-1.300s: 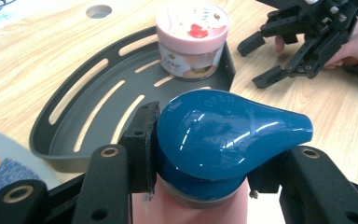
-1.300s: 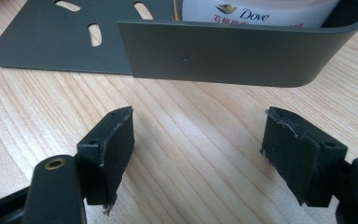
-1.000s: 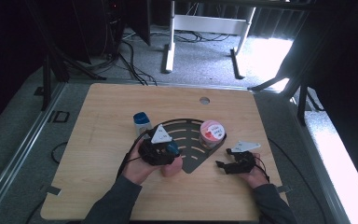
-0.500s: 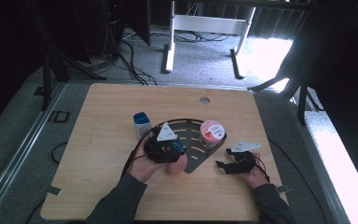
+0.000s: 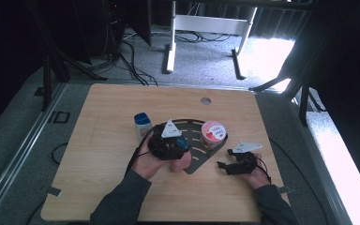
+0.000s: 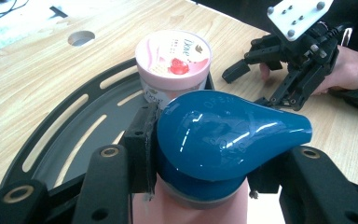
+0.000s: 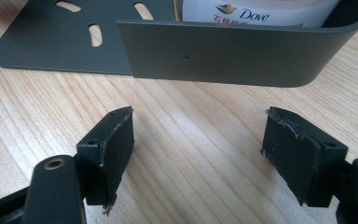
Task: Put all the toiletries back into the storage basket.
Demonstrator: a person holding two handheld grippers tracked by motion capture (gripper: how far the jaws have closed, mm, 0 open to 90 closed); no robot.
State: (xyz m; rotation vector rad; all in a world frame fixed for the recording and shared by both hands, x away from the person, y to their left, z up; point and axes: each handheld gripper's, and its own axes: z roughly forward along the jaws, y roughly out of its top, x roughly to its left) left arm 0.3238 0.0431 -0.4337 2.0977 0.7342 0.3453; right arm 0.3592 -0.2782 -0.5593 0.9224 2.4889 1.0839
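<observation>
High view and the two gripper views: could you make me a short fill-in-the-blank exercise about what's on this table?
1. The left gripper is shut on a pink bottle with a ____ cap.
2. The pink-lidded Dove jar stands in the dark corner ____.
3. The right gripper rests with its fingers ____, nothing between them.
4. The small white bottle stands on the wooden ____.

Missing words: blue; rack; open; table

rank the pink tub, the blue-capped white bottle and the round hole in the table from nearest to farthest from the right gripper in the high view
1. pink tub, in the dark tray beside the right gripper
2. blue-capped white bottle, past the tray's left end
3. round hole, at the table's far edge
</observation>
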